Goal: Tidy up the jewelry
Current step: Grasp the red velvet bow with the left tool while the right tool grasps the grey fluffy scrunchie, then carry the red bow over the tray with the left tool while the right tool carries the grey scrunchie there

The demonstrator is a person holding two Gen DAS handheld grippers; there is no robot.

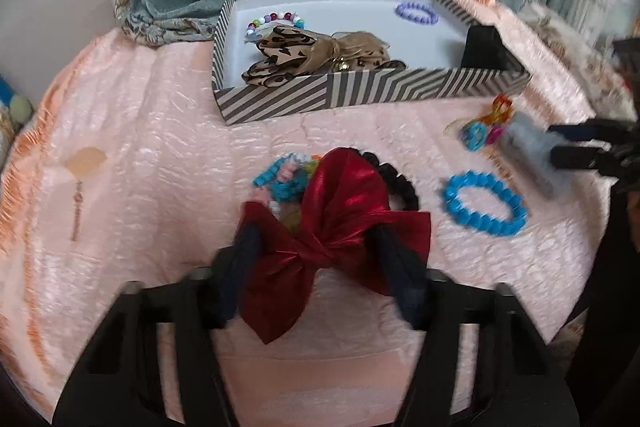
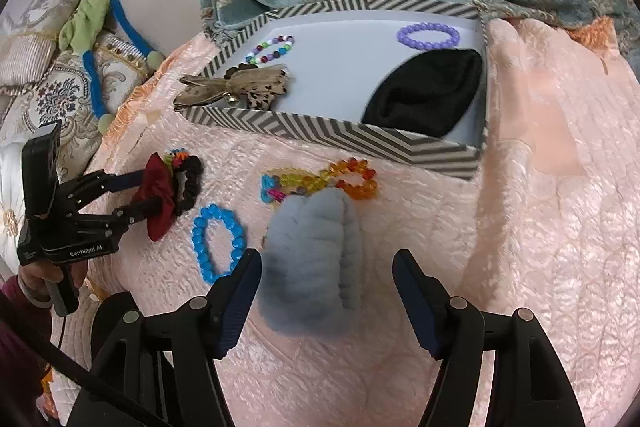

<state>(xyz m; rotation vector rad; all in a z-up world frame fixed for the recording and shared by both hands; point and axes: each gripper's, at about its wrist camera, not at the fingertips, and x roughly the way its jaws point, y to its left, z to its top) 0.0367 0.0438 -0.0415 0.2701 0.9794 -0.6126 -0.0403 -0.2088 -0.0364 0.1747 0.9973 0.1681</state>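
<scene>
A: Which item does the left tool [image 1: 316,227] grip?
B: A dark red satin bow [image 1: 340,223], glossy and creased, knotted at its centre, fingers closed on both loops, above the pink bedspread [image 1: 160,147] before the striped box [image 1: 360,93].
A: And the right tool [image 2: 326,267]?
B: Spread wide, empty, straddling a fuzzy grey scrunchie [image 2: 316,259] beside the blue bead bracelet [image 2: 218,243].

- Striped cardboard box [image 2: 336,137] lies open, holding a purple bead bracelet [image 2: 428,35], a multicoloured bead bracelet [image 2: 270,49], a leopard-print fabric bow [image 1: 304,57] and a black cloth [image 2: 424,99].
- Shiny red satin bow [image 1: 340,211] sits on the pink quilt, overlapping a black scrunchie [image 1: 396,183].
- Bright blue bead bracelet [image 2: 218,245] lies flat beside a fluffy grey scrunchie [image 2: 316,263].
</scene>
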